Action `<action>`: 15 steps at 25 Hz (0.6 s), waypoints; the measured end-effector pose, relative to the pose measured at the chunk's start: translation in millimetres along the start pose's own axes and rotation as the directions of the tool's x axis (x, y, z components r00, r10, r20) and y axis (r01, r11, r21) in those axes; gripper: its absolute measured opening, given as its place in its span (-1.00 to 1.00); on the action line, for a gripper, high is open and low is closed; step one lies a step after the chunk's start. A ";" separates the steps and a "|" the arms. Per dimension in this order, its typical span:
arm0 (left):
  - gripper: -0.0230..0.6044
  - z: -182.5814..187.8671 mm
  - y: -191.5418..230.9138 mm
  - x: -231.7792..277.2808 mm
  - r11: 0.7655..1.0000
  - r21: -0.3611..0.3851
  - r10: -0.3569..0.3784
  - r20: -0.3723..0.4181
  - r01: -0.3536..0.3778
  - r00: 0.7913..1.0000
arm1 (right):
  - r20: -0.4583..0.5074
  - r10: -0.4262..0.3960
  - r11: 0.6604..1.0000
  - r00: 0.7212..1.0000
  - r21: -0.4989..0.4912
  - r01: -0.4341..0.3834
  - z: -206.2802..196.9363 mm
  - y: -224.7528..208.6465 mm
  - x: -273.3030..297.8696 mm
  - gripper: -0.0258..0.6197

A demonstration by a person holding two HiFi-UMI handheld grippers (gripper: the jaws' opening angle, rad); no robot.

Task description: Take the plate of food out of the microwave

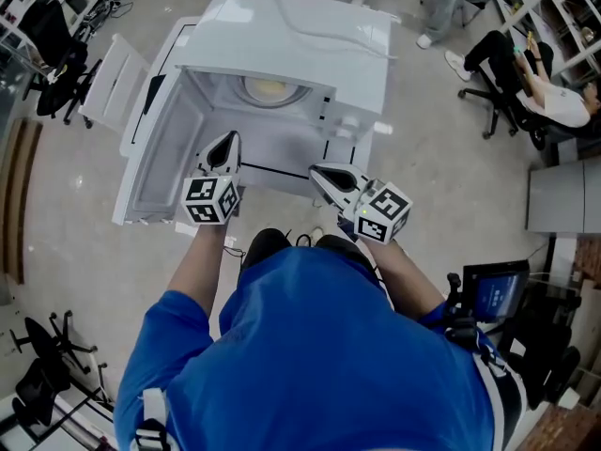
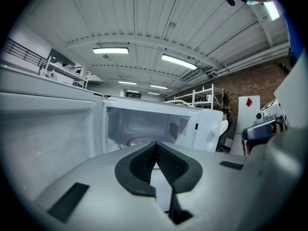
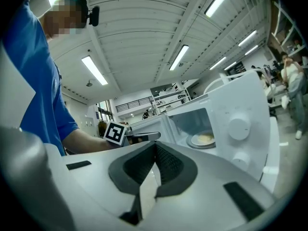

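White box microwave (image 1: 357, 45), door swung open. Round white plate of pale food (image 1: 268, 89) sits deep in the cavity, ahead of both grippers. Left gripper (image 1: 227, 144): jaws closed, empty. Right gripper (image 1: 317, 172): the same. Left looks nearer the plate.

Grey floor (image 1: 441, 158) surrounds the open white microwave (image 1: 310, 45), whose turntable (image 3: 194, 144) carries the plate of food (image 1: 268, 89).

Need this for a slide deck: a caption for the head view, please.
Microwave with door open, plate of food inside; left claw and right claw shut and empty before it.
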State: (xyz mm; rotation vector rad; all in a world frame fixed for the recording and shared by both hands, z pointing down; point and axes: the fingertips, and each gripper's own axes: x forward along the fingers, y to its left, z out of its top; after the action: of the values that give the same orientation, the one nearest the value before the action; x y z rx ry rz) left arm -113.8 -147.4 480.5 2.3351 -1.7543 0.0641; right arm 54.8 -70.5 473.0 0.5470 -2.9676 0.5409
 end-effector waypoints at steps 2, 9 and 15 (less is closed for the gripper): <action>-0.89 -1.6 4.6 14.8 0.999 0.047 -0.007 -0.020 0.008 1.000 | 0.000 -0.008 1.000 1.000 -0.002 0.008 -0.7 -5.2 1.6 -0.92; -0.89 -15.6 17.0 63.5 0.977 0.194 -0.063 -0.118 0.085 0.991 | -0.005 -0.067 0.998 0.998 0.009 0.067 2.9 -19.9 17.6 -0.92; -0.89 -33.0 30.9 96.7 0.917 0.369 -0.076 -0.205 0.149 0.976 | -0.020 -0.101 0.995 0.995 0.019 0.102 2.9 -25.9 32.4 -0.92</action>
State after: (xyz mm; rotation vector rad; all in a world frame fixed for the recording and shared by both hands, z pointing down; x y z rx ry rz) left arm -112.4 -240.1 533.4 2.5865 -1.6284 0.6418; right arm 33.8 -104.9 483.2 0.6864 -2.9002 0.5631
